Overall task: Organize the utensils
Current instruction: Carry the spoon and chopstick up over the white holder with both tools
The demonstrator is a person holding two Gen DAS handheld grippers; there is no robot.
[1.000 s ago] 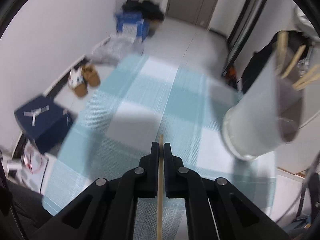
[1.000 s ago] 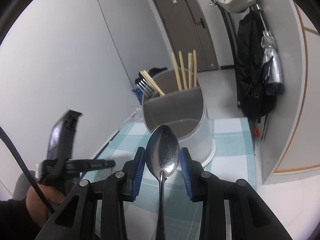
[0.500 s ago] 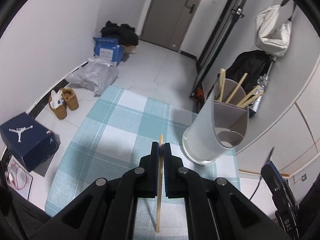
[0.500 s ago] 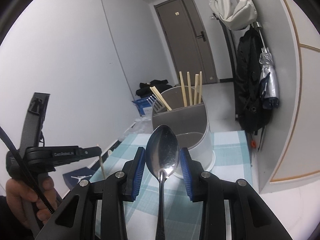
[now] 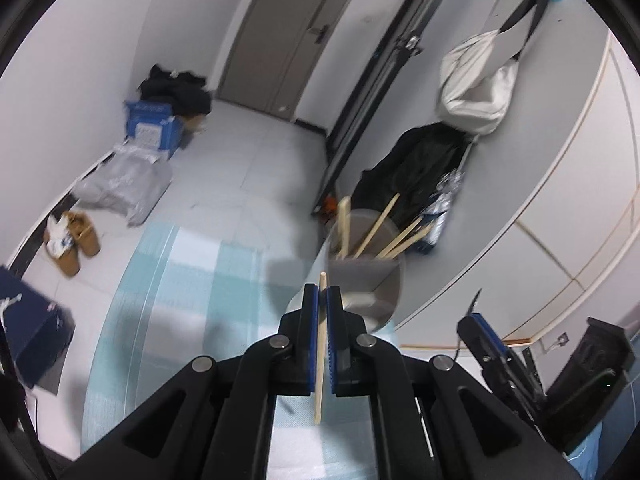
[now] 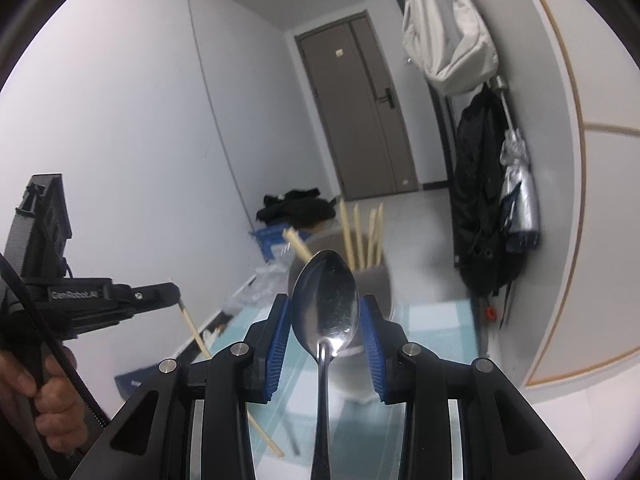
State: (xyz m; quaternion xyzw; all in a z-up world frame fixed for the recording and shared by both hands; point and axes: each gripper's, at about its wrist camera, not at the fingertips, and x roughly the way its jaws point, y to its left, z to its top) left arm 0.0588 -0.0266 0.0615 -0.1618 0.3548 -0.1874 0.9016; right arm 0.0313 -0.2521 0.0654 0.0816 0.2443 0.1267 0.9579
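Note:
My left gripper is shut on a wooden chopstick, held in the air just short of the white utensil holder, which has several chopsticks standing in its back compartment. In the right wrist view, my right gripper holds a metal spoon, bowl up, in front of the same holder. The blue pads stand apart from the bowl and the grip on the handle is hidden. The left gripper with its chopstick shows at the left there.
The holder stands on a table with a blue-and-white checked cloth. Another chopstick lies on the cloth. A curved white wall is close on the right. Shoes, boxes and bags lie on the floor beyond.
My left gripper has swung right and tilted up, bringing the chopstick tip in line with the holder. My right gripper with the spoon has risen and tilted up slightly.

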